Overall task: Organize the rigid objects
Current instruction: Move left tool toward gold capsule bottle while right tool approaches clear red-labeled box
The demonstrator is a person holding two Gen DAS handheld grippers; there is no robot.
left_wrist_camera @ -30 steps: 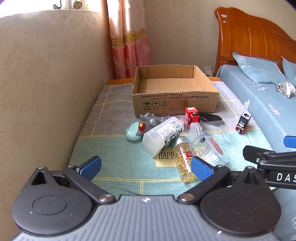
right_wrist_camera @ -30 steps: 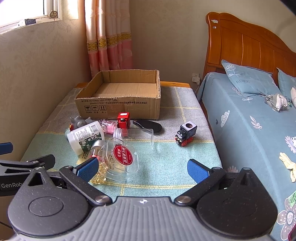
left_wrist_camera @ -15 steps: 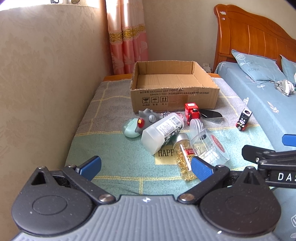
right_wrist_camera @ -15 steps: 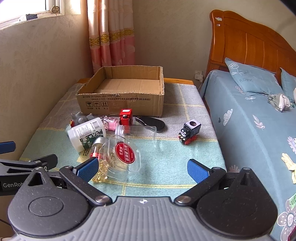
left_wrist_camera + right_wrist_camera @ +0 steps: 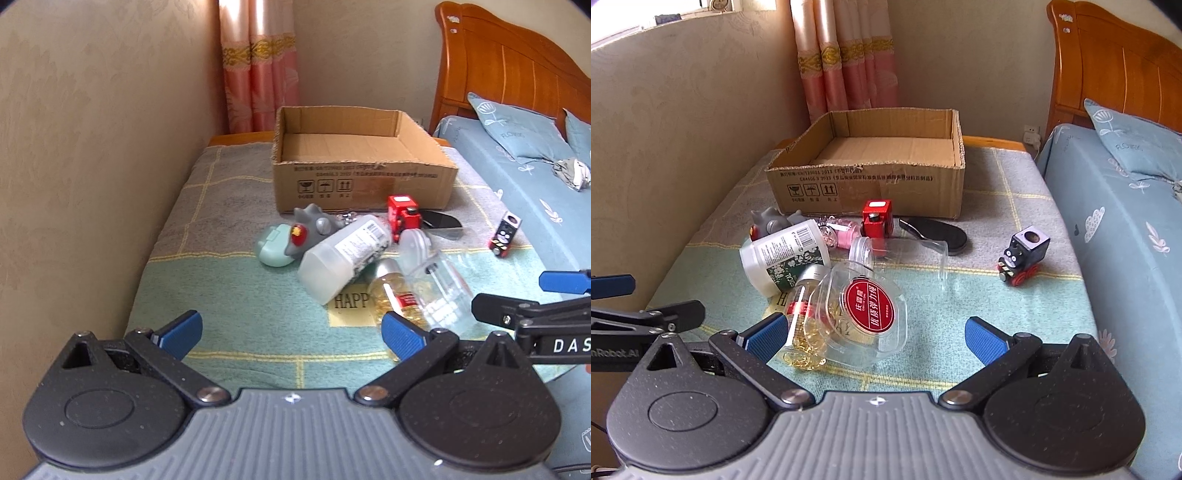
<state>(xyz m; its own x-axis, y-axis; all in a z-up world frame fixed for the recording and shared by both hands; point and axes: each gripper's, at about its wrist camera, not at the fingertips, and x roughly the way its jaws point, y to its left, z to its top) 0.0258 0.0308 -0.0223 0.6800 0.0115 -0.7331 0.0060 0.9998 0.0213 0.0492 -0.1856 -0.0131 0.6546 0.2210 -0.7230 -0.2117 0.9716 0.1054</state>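
Observation:
An empty cardboard box [image 5: 364, 173] [image 5: 871, 182] stands at the back of the blanket-covered surface. In front of it lie a white bottle [image 5: 343, 254] [image 5: 783, 256], a grey spiky toy [image 5: 314, 229], a mint case [image 5: 271, 245], a red toy train [image 5: 403, 218] [image 5: 876, 218], a bottle of yellow capsules [image 5: 393, 295], a clear jar with a red label [image 5: 866, 314] and a black toy train [image 5: 505, 234] [image 5: 1023, 256]. My left gripper [image 5: 291, 328] is open, short of the pile. My right gripper [image 5: 875, 330] is open, with the clear jar just ahead of its left finger.
A wall runs along the left side, with a pink curtain [image 5: 846, 55] behind the box. A bed with blue bedding [image 5: 1126, 229] and a wooden headboard [image 5: 509, 62] borders the right. A black flat object [image 5: 936, 232] and a clear cup [image 5: 905, 254] lie near the red train.
Both grippers have moved forward and slightly down toward the pile, so the objects look larger. Nothing on the blanket has shifted and both stay open.

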